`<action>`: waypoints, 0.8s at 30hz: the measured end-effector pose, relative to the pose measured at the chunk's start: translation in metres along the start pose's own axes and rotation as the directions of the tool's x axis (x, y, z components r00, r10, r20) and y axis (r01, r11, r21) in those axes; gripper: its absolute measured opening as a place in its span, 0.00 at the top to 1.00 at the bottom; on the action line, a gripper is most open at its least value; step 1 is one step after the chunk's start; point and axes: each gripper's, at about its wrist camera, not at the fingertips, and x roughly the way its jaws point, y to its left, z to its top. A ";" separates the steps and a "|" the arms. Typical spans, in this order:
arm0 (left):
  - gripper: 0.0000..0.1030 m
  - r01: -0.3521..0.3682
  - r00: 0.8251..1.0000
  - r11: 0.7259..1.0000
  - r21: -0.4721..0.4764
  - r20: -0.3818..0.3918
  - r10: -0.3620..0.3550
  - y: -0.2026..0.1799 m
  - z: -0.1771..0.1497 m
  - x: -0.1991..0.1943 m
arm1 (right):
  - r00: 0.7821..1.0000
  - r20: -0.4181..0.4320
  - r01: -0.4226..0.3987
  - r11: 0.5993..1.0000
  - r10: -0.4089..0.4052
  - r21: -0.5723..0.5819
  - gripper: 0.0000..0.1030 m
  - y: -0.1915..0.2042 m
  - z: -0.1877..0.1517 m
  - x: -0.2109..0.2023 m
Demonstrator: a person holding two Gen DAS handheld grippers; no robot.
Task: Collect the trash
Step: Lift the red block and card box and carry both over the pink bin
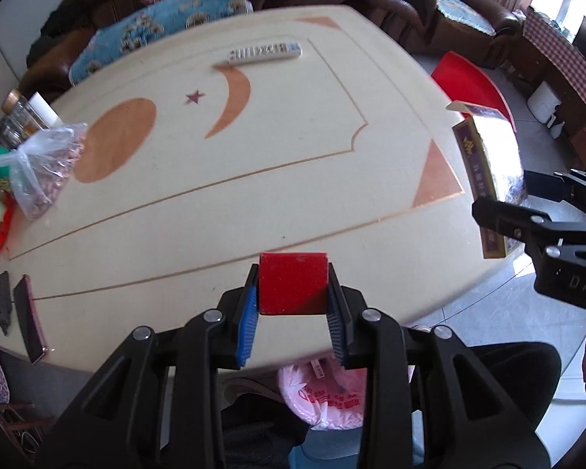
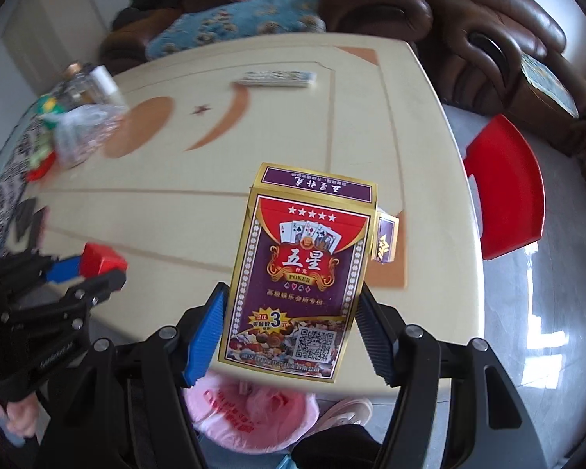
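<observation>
2 loads: left hand-held gripper (image 1: 293,305) clamps red box (image 1: 293,283); right (image 2: 293,312) clamps card box (image 2: 297,273).

The pink bin bag (image 1: 328,394) lies half hidden behind the tongs; the far table (image 2: 254,125) clutter is blurred.

The card box (image 2: 297,273), sitting at the centre of the right wrist frame, is showing "五星" over "POKER", five stars above, a big "3" in a yellow burst and a QR code (smaller print unreadable). At the left wrist frame's right edge, the right gripper (image 1: 527,199) is showing "DAS".
</observation>
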 end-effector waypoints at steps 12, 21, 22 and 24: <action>0.70 -0.014 0.994 0.998 0.064 0.112 0.007 -0.013 -0.091 -0.053 | 0.999 0.022 -0.023 0.987 0.027 -0.158 0.39 0.070 -0.093 -0.040; 0.75 0.063 0.995 0.995 0.076 0.076 -0.068 -0.011 -0.130 -0.042 | 1.000 -0.013 -0.003 0.988 0.001 -0.152 0.39 0.073 -0.151 -0.024; 0.75 0.075 0.994 0.995 0.069 0.069 -0.079 -0.010 -0.131 -0.039 | 1.000 -0.023 0.002 0.988 -0.006 -0.154 0.39 0.073 -0.157 -0.018; 0.75 0.140 0.988 0.989 0.054 0.050 -0.143 -0.008 -0.136 -0.028 | 0.998 -0.060 -0.015 0.990 0.007 -0.143 0.39 0.071 -0.170 -0.002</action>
